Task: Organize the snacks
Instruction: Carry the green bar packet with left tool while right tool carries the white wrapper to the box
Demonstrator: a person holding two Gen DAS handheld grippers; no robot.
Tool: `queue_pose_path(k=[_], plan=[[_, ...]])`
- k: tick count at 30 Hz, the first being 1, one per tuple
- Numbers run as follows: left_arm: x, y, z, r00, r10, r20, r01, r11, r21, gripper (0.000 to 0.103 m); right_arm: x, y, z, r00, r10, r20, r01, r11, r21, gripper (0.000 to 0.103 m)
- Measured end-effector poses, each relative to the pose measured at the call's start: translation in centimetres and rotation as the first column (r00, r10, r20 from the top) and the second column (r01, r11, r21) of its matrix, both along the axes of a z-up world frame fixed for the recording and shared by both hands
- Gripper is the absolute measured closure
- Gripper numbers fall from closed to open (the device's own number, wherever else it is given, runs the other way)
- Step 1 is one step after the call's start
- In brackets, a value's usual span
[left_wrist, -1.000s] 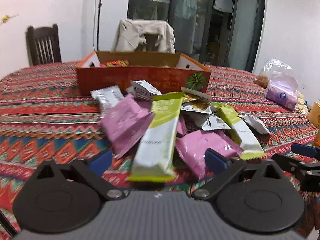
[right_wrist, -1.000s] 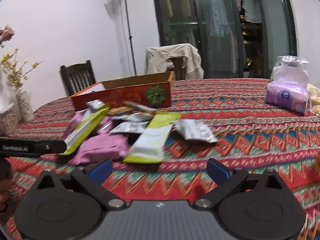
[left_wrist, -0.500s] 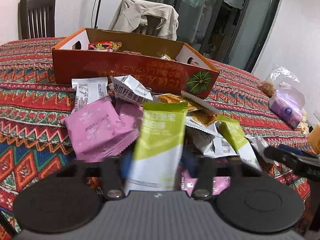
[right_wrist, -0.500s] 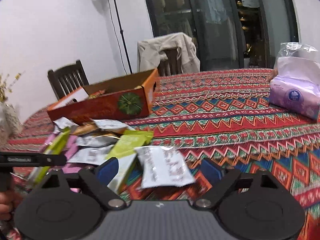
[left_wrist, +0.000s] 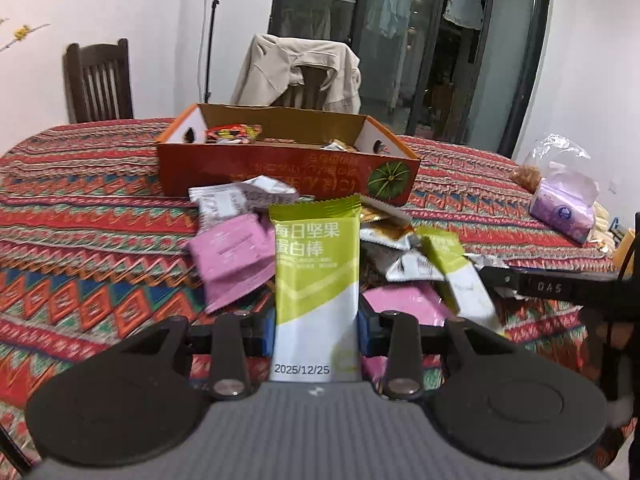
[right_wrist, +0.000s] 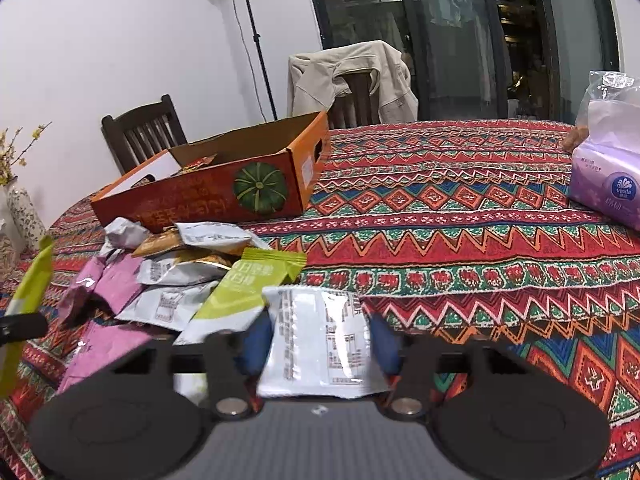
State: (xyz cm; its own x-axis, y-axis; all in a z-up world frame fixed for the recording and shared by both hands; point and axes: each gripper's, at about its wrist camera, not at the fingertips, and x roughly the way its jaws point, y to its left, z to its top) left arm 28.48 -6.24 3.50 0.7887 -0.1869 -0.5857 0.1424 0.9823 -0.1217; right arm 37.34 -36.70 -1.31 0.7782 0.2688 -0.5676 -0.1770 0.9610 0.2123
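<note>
My left gripper [left_wrist: 316,330] is shut on a green and white protein bar [left_wrist: 314,272], held upright above the pile of snack packets [left_wrist: 248,256]. The bar also shows at the left edge of the right wrist view [right_wrist: 28,296]. My right gripper [right_wrist: 318,342] is shut on a silver snack packet [right_wrist: 320,340], its blue pads against both sides, just above the table. An open orange cardboard box [left_wrist: 288,168] with a pumpkin picture stands behind the pile and holds a few snacks. It also shows in the right wrist view [right_wrist: 224,184].
The table has a red patterned cloth [right_wrist: 460,240]. A purple tissue pack [right_wrist: 604,184] in a plastic bag sits at the right. Two chairs stand behind the table, one draped with a beige jacket [left_wrist: 300,72]. A vase [right_wrist: 24,208] stands far left.
My left gripper closed on the green bar and lifted it off the pile. My right gripper moved forward to the silver packet and closed on it.
</note>
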Motion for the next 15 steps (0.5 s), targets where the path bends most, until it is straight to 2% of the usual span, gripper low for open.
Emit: queue_pose_path(k=[4, 7, 10, 15], plan=[[-2.3, 0.8, -0.2, 1.0, 0.026, -0.01, -0.025, 0.999, 0.024, 0.066, -2.1, 0.6, 0.1, 0.999, 0.017, 0.028, -0.016, 1.0, -0.022, 0.057], [-3.8, 1.8, -0.4, 0.999, 0.04, -0.021, -0.04, 0.999, 0.016, 0.066, -5.3, 1.3, 0.8, 0.998, 0.002, 0.067, 0.004, 0.997, -0.078, 0.057], [-4.6, 2.6, -0.5, 0.998, 0.052, -0.031, -0.051, 0.999, 0.004, 0.066, -8.4, 1.5, 1.7, 0.995, -0.006, 0.095, 0.012, 0.998, -0.066, 0.057], [-4.9, 3.2, -0.3, 0.998, 0.052, -0.023, -0.052, 0.999, -0.012, 0.066, -11.6, 2.8, 1.6, 0.996, 0.029, 0.082, -0.025, 0.999, -0.048, 0.057]])
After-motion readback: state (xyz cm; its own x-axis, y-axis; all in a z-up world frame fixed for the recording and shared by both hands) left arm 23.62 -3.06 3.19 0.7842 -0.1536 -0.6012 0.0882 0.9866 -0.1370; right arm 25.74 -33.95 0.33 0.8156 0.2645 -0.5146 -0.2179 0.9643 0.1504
